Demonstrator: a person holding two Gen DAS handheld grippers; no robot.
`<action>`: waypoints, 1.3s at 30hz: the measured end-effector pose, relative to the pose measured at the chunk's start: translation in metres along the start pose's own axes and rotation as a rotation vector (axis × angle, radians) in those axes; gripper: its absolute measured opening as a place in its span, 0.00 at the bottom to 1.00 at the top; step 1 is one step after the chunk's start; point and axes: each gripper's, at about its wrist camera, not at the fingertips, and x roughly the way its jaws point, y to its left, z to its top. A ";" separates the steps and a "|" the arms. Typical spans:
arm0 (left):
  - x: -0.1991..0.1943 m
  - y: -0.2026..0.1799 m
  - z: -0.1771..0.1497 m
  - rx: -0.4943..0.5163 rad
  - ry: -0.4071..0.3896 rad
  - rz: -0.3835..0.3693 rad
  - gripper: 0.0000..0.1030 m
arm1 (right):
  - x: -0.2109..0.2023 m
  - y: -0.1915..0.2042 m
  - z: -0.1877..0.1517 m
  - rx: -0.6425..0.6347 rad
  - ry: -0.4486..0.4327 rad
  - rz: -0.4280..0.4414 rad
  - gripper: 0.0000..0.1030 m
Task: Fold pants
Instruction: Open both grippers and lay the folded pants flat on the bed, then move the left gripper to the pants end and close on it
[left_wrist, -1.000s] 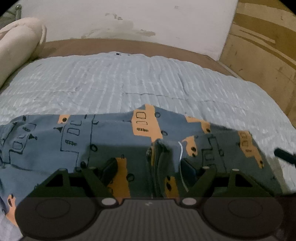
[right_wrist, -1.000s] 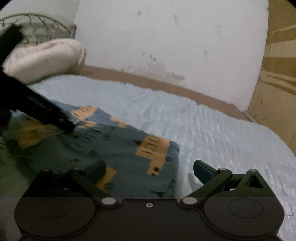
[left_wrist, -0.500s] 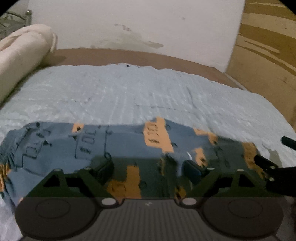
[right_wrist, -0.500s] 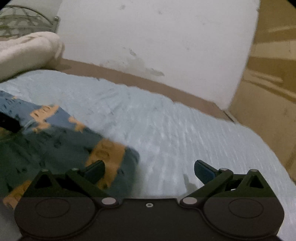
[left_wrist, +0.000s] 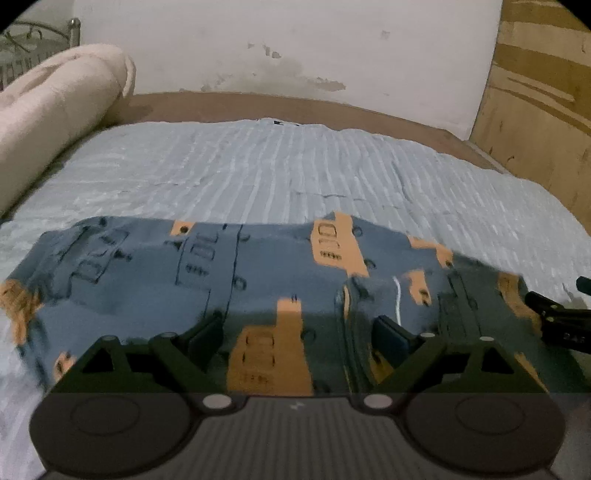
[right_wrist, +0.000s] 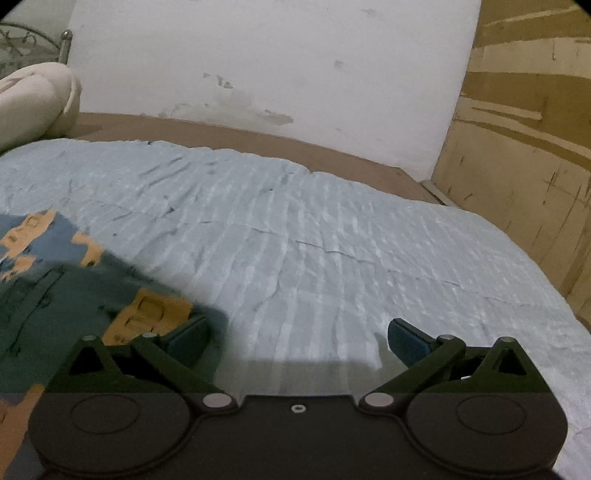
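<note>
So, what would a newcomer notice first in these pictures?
First the blue pants with orange buses, spread across the near part of the pale blue bedspread. Then both open grippers, the left over the pants and the right at their edge.

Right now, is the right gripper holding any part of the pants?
No, the right gripper is open over the bare blue bedspread, with the pants off beside its left finger.
</note>
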 end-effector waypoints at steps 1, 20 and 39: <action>-0.006 -0.002 -0.005 0.012 -0.009 0.007 0.89 | -0.008 0.001 -0.005 -0.009 0.000 0.011 0.99; -0.058 -0.006 -0.057 0.021 -0.066 0.070 0.91 | -0.089 0.011 -0.085 0.084 -0.112 -0.056 0.99; -0.098 0.057 -0.048 -0.178 -0.128 0.117 0.99 | -0.117 0.052 -0.048 0.024 -0.221 0.025 0.99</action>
